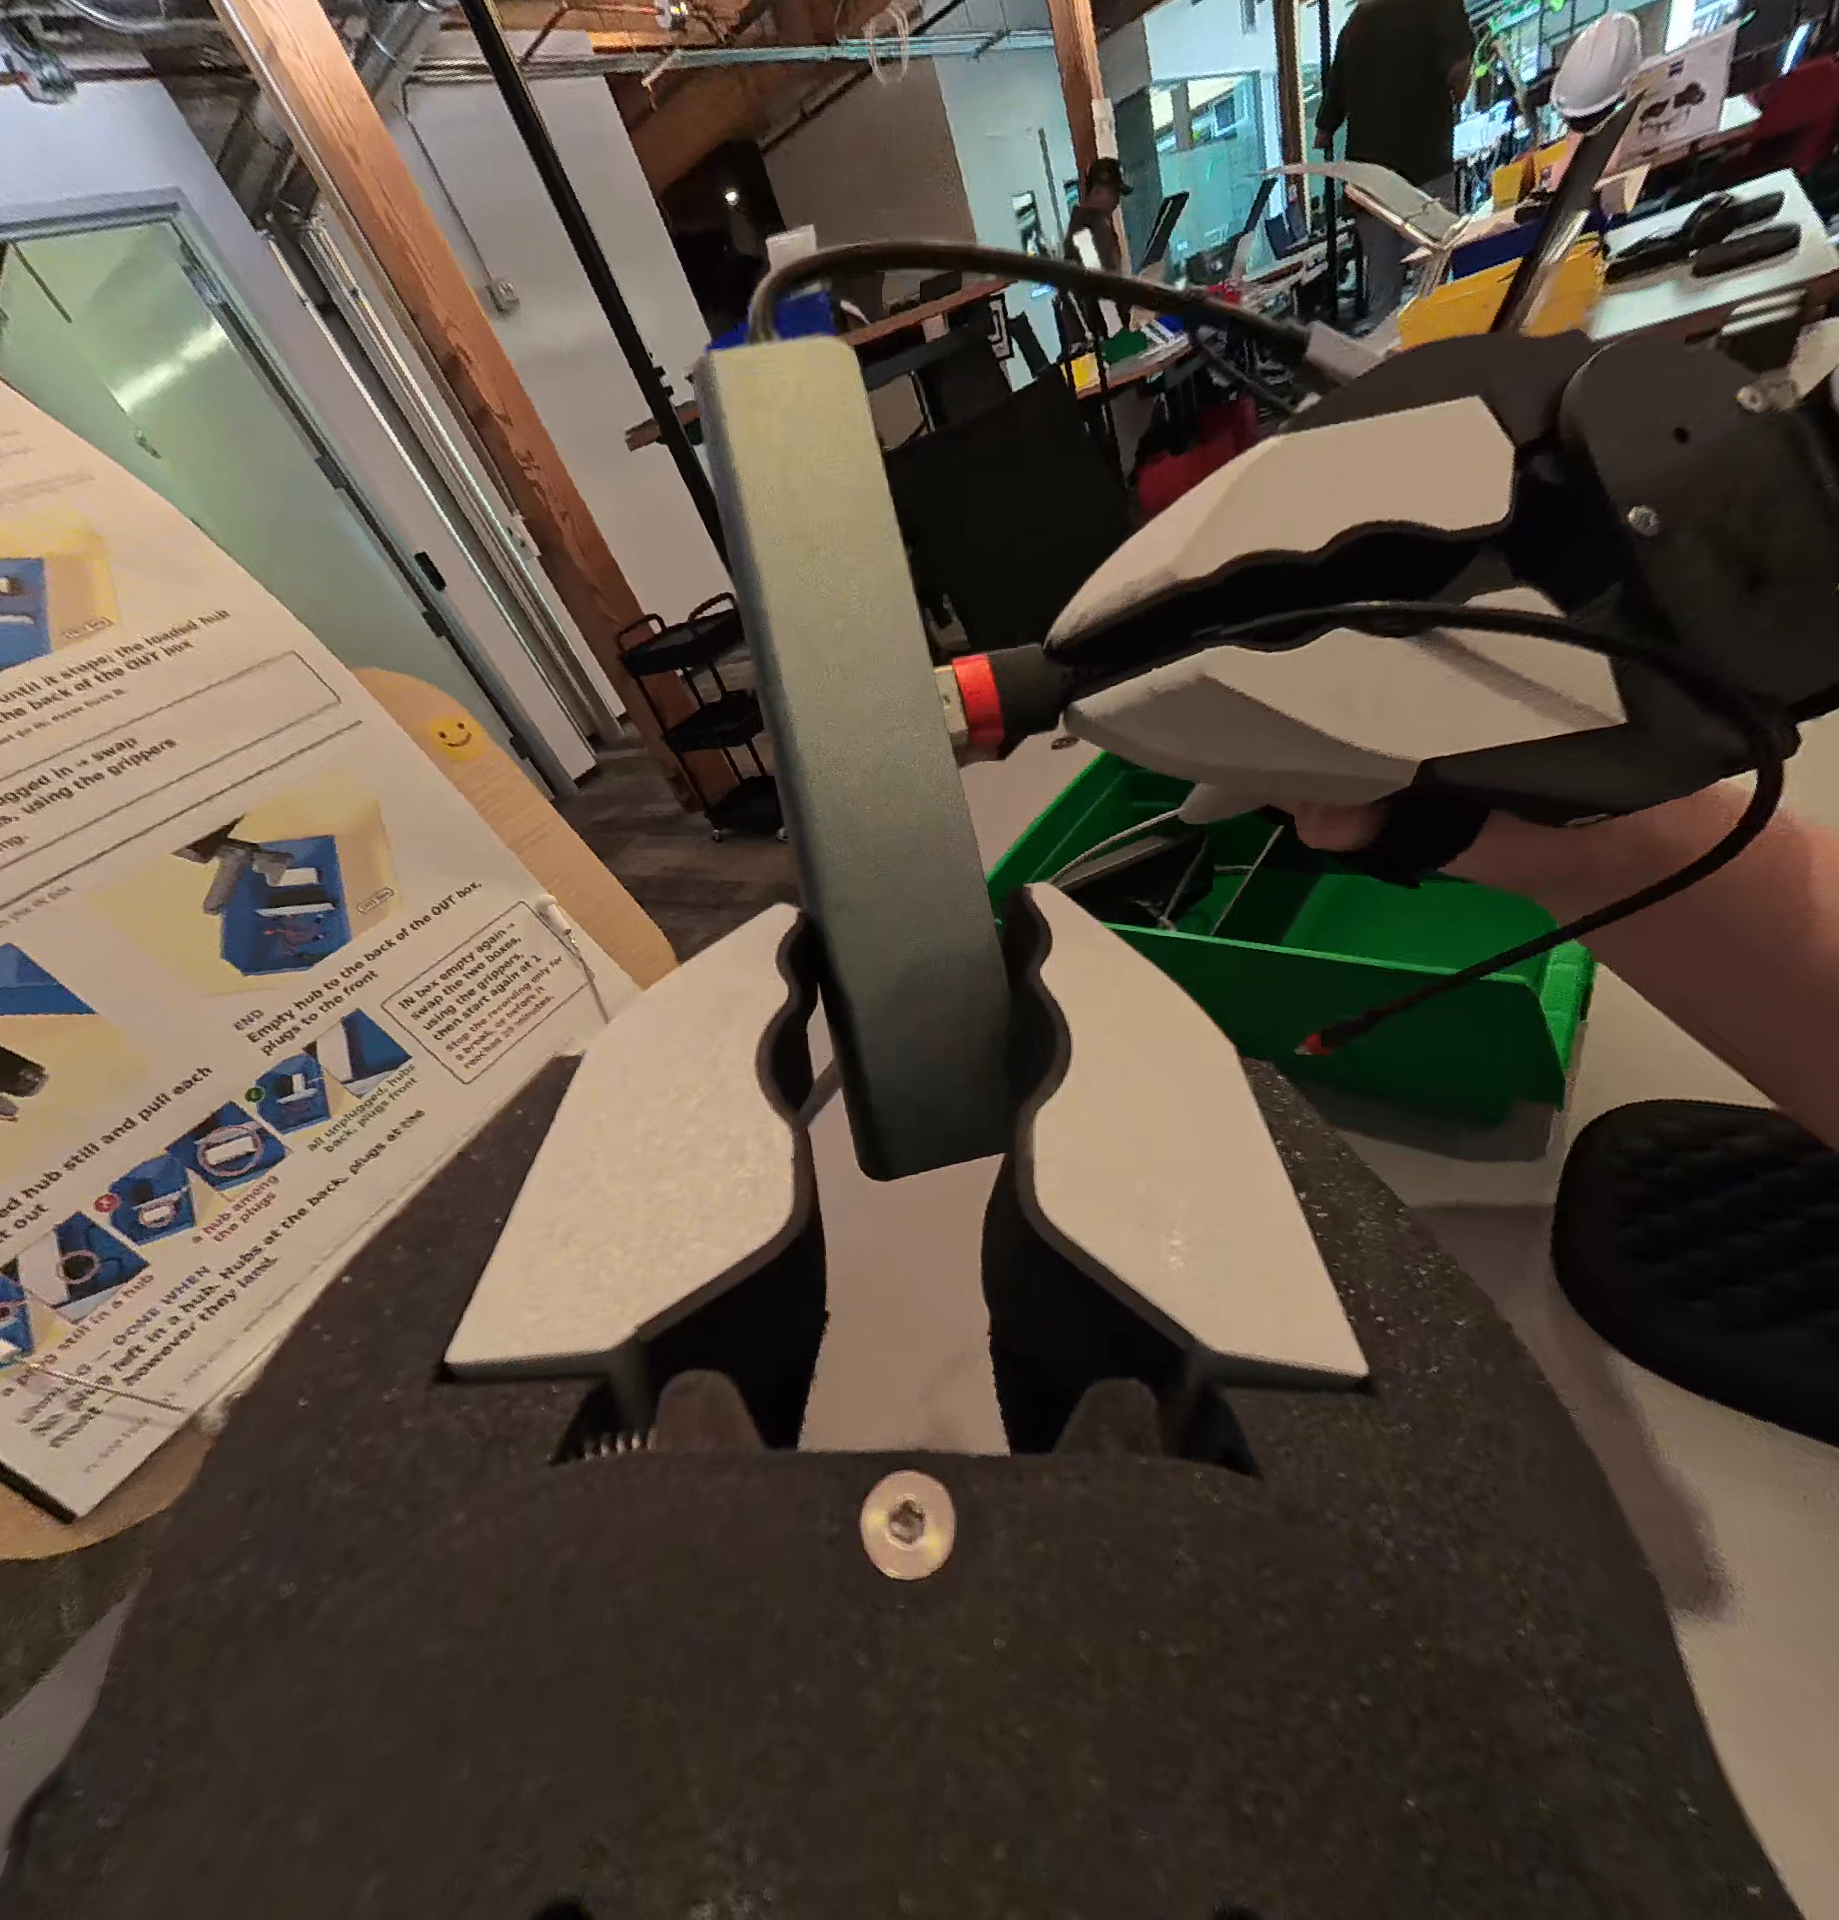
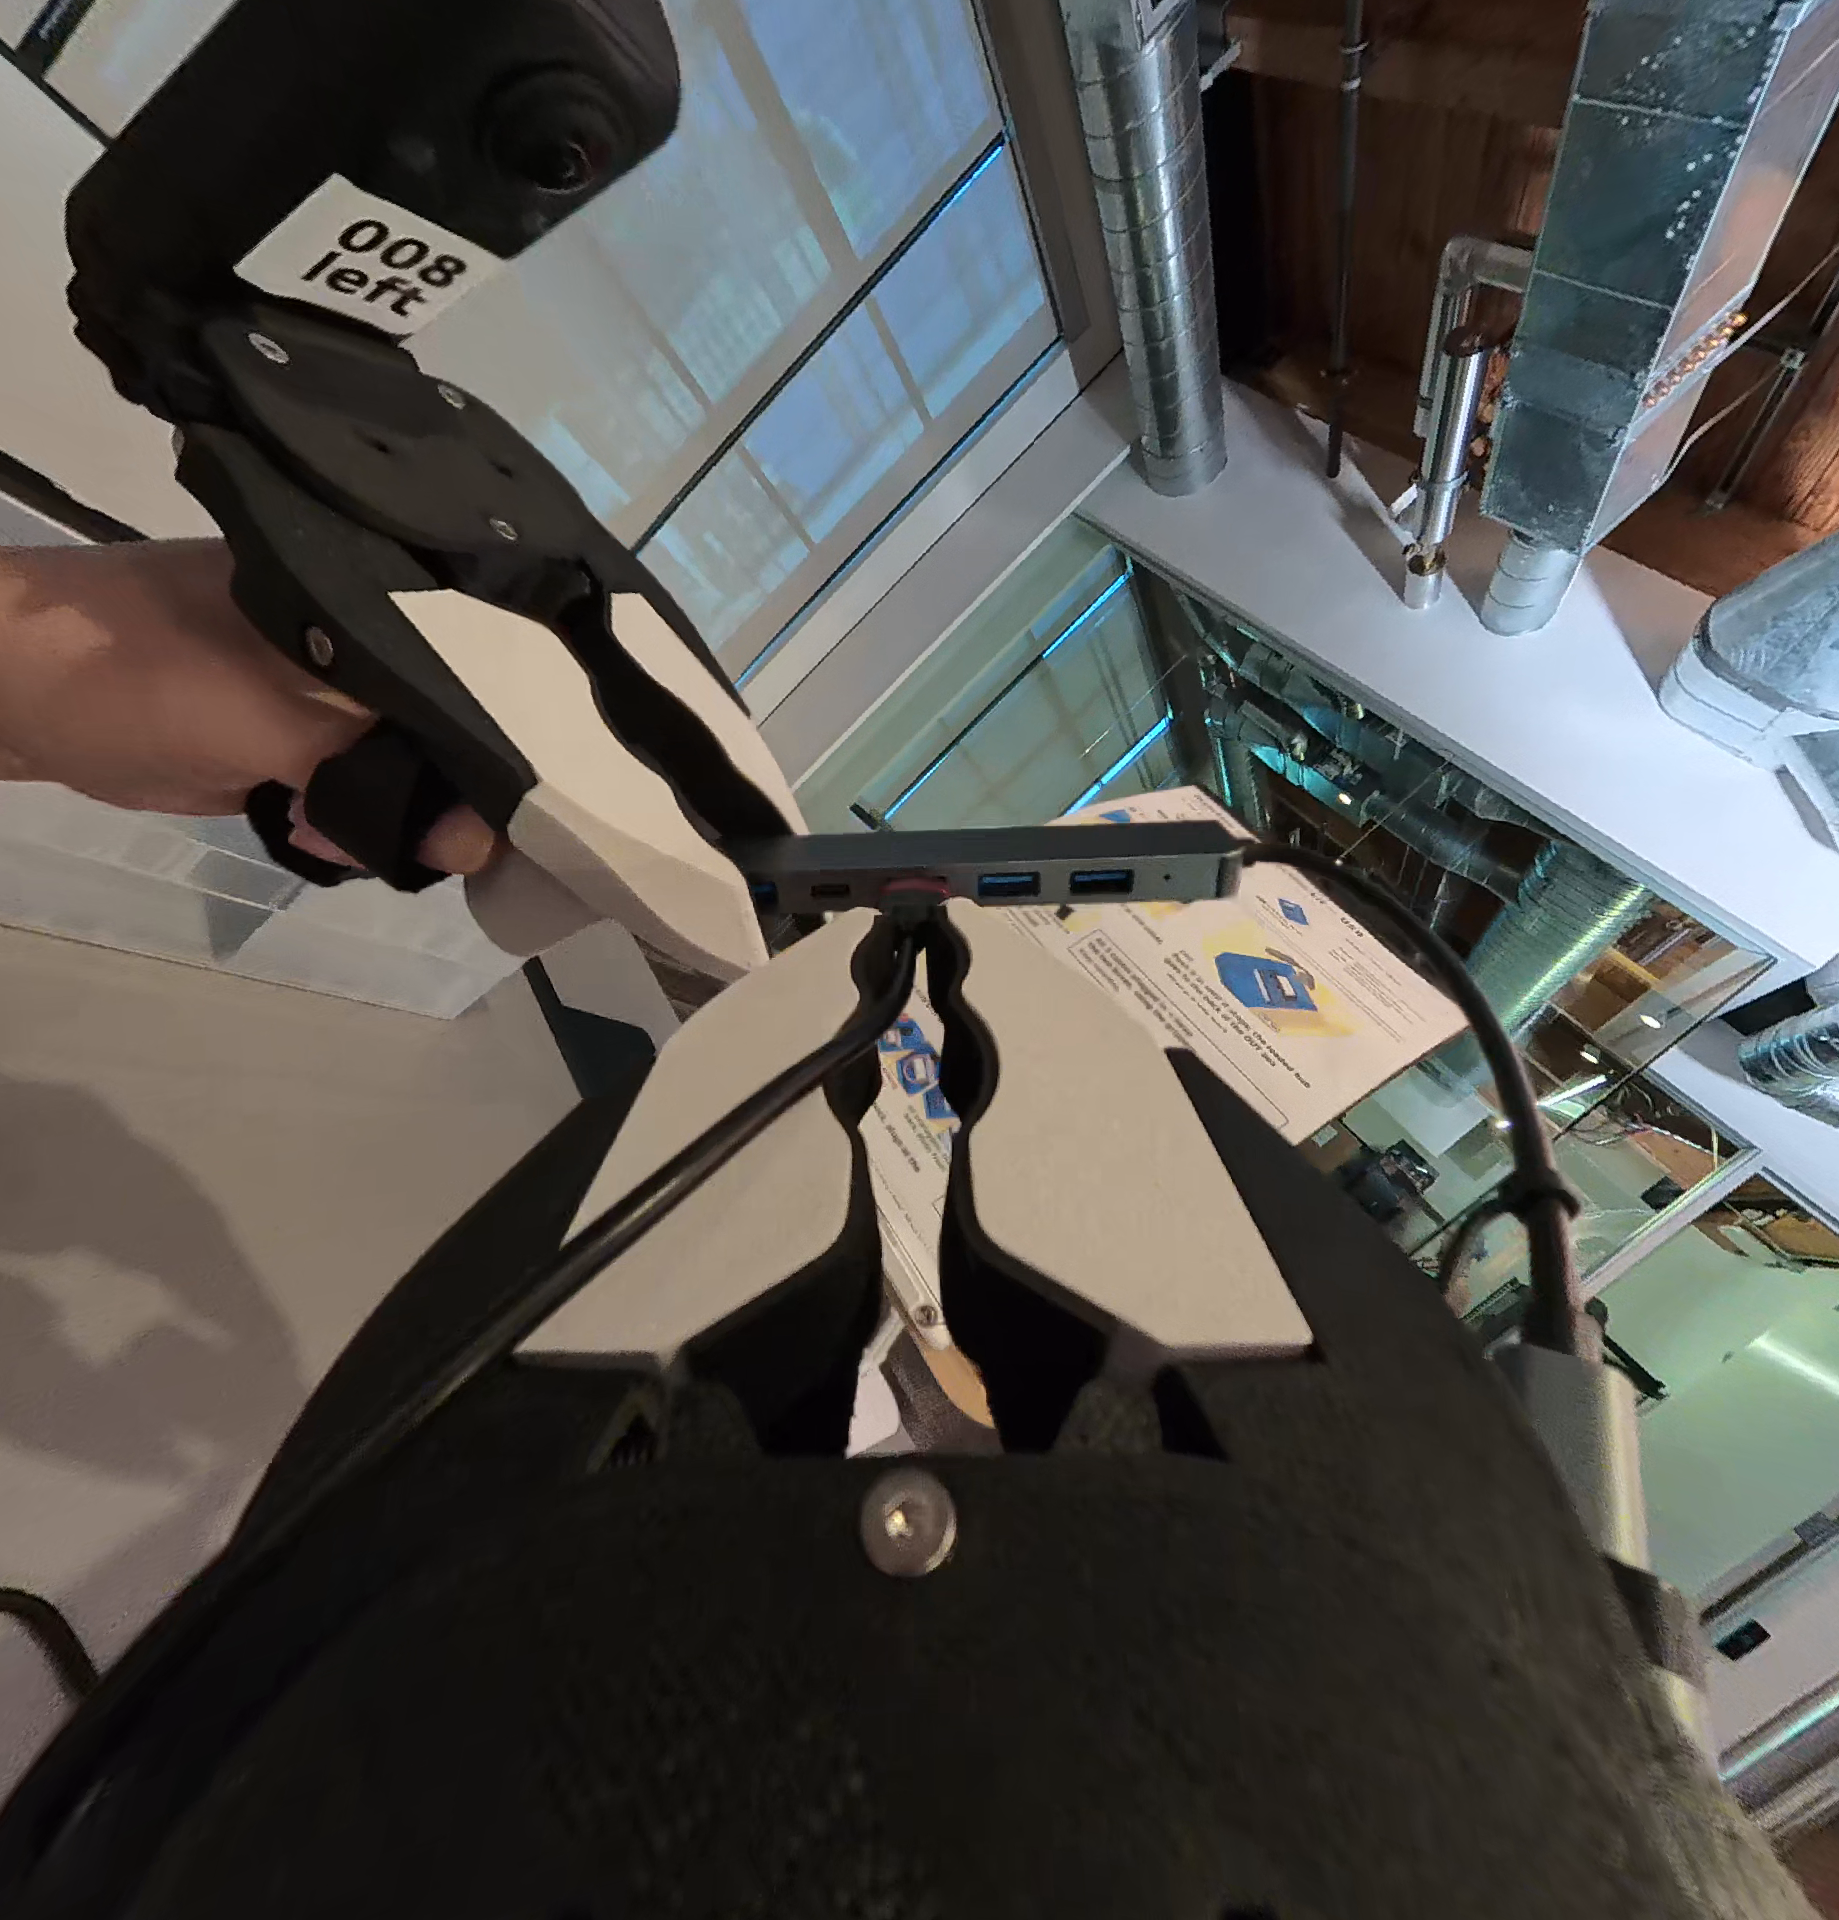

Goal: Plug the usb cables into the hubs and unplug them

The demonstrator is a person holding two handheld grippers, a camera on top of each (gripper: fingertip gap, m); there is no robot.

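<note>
My left gripper (image 1: 910,997) is shut on a slim grey USB hub (image 1: 853,727) and holds it upright in the air. In the right wrist view the hub (image 2: 1091,844) lies across the frame, port side facing me, with two free blue ports to the right and its black cord (image 2: 1486,1039) trailing down. My right gripper (image 2: 913,927) is shut on a black USB plug with a red collar (image 1: 977,698). The plug's metal tip sits at the hub's edge, partly into a port (image 2: 915,886). The plug's thin black cable (image 1: 1517,956) hangs down to a red-tipped end.
A green bin (image 1: 1414,987) holding cables sits on the white table behind the hub. An instruction sheet (image 1: 167,935) on a wooden board leans at the left. A black mesh object (image 1: 1725,1247) lies at the right. A person's forearm (image 1: 1673,914) crosses the right side. Across from one pair of fingers to the other is roughly 4 centimeters.
</note>
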